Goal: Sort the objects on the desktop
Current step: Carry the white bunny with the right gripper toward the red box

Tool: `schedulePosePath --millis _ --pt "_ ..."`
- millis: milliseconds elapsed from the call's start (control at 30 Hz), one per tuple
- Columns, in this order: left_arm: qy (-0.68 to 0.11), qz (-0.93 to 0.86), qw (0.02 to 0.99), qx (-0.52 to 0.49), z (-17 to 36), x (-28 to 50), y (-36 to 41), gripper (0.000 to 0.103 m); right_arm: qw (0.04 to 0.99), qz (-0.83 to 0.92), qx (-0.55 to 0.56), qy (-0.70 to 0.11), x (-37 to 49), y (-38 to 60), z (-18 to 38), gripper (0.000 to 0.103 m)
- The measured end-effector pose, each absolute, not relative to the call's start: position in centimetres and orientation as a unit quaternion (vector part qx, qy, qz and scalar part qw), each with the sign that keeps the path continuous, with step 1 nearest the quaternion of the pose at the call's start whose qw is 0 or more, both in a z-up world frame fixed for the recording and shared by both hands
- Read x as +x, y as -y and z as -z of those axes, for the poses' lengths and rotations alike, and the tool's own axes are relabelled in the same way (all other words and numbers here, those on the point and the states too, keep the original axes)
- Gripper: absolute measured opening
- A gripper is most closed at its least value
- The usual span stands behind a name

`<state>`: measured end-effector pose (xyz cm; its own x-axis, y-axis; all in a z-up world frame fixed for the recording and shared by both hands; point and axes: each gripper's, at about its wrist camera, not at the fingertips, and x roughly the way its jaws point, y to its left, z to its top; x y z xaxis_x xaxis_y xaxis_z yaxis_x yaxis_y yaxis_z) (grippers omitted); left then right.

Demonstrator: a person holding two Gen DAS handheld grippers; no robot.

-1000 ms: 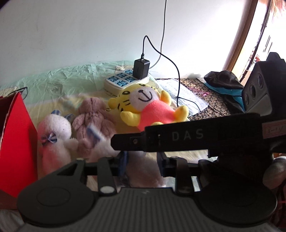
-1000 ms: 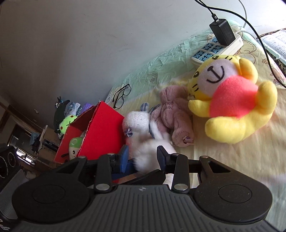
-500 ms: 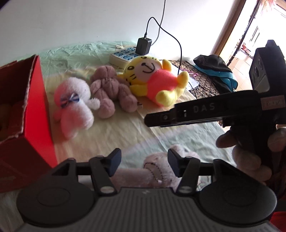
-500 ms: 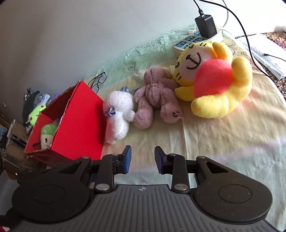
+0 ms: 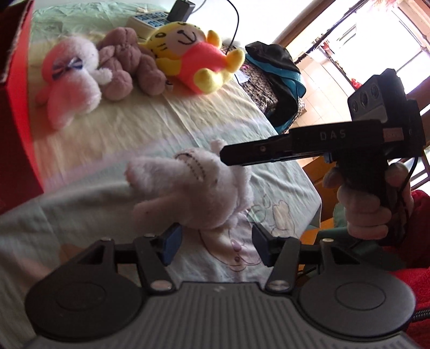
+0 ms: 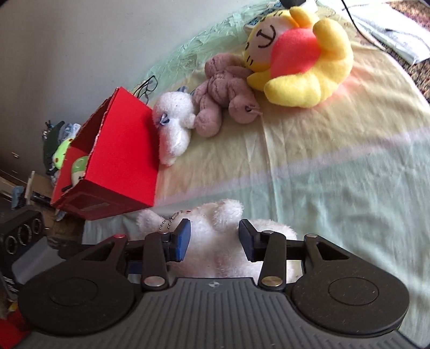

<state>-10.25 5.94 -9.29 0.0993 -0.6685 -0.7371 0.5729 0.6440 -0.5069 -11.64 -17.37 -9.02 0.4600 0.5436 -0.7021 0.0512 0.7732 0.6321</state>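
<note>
A white plush toy (image 5: 193,188) with a stitched mouth lies on the pale green sheet near the bed's front. My left gripper (image 5: 215,247) is open just short of it, with nothing between its fingers. My right gripper (image 5: 268,153), held by a hand (image 5: 362,206), reaches over the toy from the right. In the right wrist view the toy (image 6: 215,228) sits between the right gripper's (image 6: 215,240) blue pads, and the jaws are opening. A red box (image 6: 121,150) stands at the left with green toys (image 6: 78,166) inside.
A white-pink plush (image 5: 72,77), a brown plush (image 5: 126,61) and a yellow tiger plush (image 5: 193,59) lie in a row at the back. Behind them is a power strip (image 5: 150,20). Dark clothing (image 5: 276,61) lies at the right edge, and glasses (image 6: 147,83) lie behind the box.
Both views have tipped down and drawn back from the row of toys to the white plush in front. The left jaws went from shut to open. The right jaws have widened.
</note>
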Motion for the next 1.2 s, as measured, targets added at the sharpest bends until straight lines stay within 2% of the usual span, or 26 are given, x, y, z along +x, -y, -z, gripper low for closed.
schedulePosePath --millis 200,333,433,600,767,867,1100,1200 --pt "-0.507 0.348 0.786 -0.055 9.0 -8.8 -5.1 0.057 0.747 -0.228 0.342 -0.523 -11.3 17.7 10.0 0.044" --pt "-0.495 0.323 0.806 -0.044 7.9 -8.1 -5.4 0.056 0.714 -0.278 0.392 -0.509 -10.3 17.8 10.4 0.036" --pt "-0.495 0.297 0.816 -0.028 7.7 -8.6 -6.2 0.058 0.702 -0.305 0.383 -0.517 -8.8 16.6 10.9 0.037" --pt "-0.502 0.268 0.820 -0.060 7.0 -10.3 -7.8 0.058 0.714 -0.351 0.360 -0.486 -8.1 16.3 9.3 0.036" --pt "-0.506 0.275 0.814 -0.071 6.6 -12.4 -6.3 0.058 0.757 -0.279 0.320 -0.497 -7.3 19.1 10.2 0.037" --pt "-0.506 0.285 0.811 -0.073 6.4 -12.8 -5.1 0.058 0.732 -0.270 0.328 -0.533 -7.1 19.5 12.3 0.037" --pt "-0.520 0.267 0.809 -0.056 6.5 -13.6 -4.5 0.058 0.662 -0.341 0.387 -0.543 -6.9 18.4 12.4 0.036" --pt "-0.534 0.240 0.809 -0.055 7.3 -14.1 -5.5 0.064 0.629 -0.366 0.413 -0.547 -6.3 16.6 13.0 0.035"
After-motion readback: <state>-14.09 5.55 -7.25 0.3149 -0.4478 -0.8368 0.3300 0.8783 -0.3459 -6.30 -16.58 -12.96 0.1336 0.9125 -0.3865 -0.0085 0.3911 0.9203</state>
